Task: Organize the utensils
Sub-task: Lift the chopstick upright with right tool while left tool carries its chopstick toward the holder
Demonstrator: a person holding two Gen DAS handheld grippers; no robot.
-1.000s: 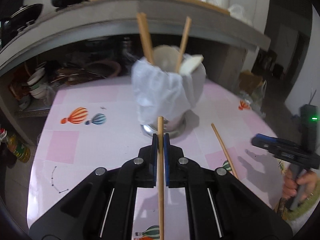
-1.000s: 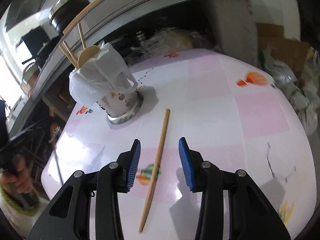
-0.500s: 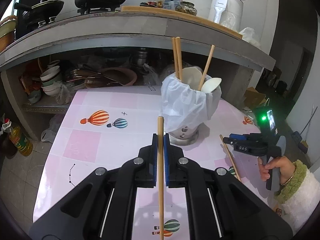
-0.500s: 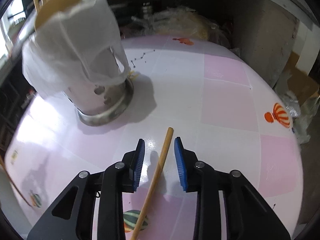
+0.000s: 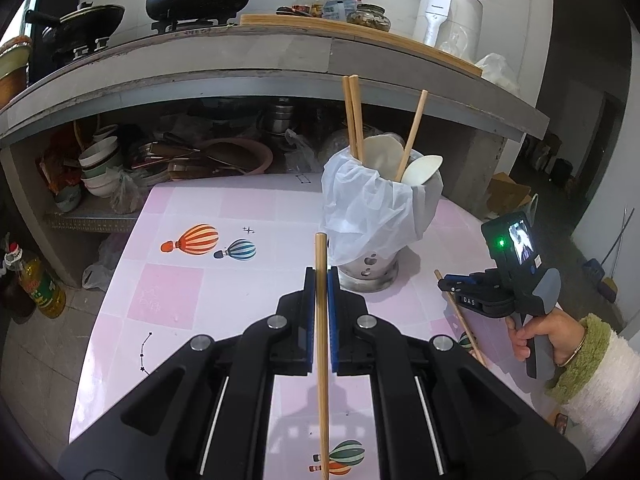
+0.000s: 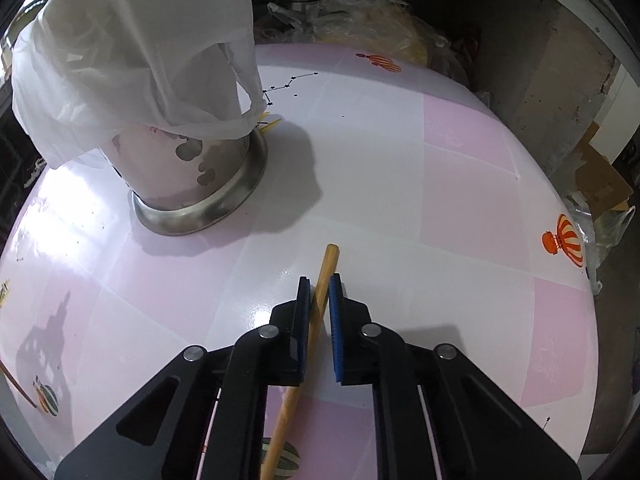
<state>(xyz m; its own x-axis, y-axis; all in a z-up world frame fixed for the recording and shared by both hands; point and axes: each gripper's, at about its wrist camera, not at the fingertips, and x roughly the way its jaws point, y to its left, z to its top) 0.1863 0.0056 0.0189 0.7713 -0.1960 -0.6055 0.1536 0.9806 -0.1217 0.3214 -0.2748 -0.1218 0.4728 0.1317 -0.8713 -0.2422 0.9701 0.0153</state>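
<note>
My left gripper [image 5: 321, 276] is shut on a wooden chopstick [image 5: 321, 252], held above the pink table [image 5: 172, 296] a little short of the holder. The steel utensil holder [image 5: 372, 272], wrapped in a white plastic bag [image 5: 368, 208], has three chopsticks [image 5: 354, 116] and two pale spoons [image 5: 424, 168] standing in it. To its right, a person's hand [image 5: 532, 332] holds my right gripper [image 5: 444, 280] down at a second chopstick [image 5: 464, 324] lying on the table. In the right wrist view the right gripper [image 6: 319, 280] has its jaws closing, the blue pads pressing that chopstick [image 6: 330, 256] near its far end, right of the holder [image 6: 200, 208].
Behind the table, a concrete counter carries pots, bottles and an appliance, with stacked bowls [image 5: 100, 160] and pans on the shelf below. An oil bottle [image 5: 44, 288] stands on the floor at left. A cardboard box [image 5: 508, 192] and plastic bags [image 6: 600, 224] lie beyond the table's right edge.
My right gripper came down over the lying chopstick and closed its jaws on it. My left gripper drew back from the holder with its chopstick, then held still.
</note>
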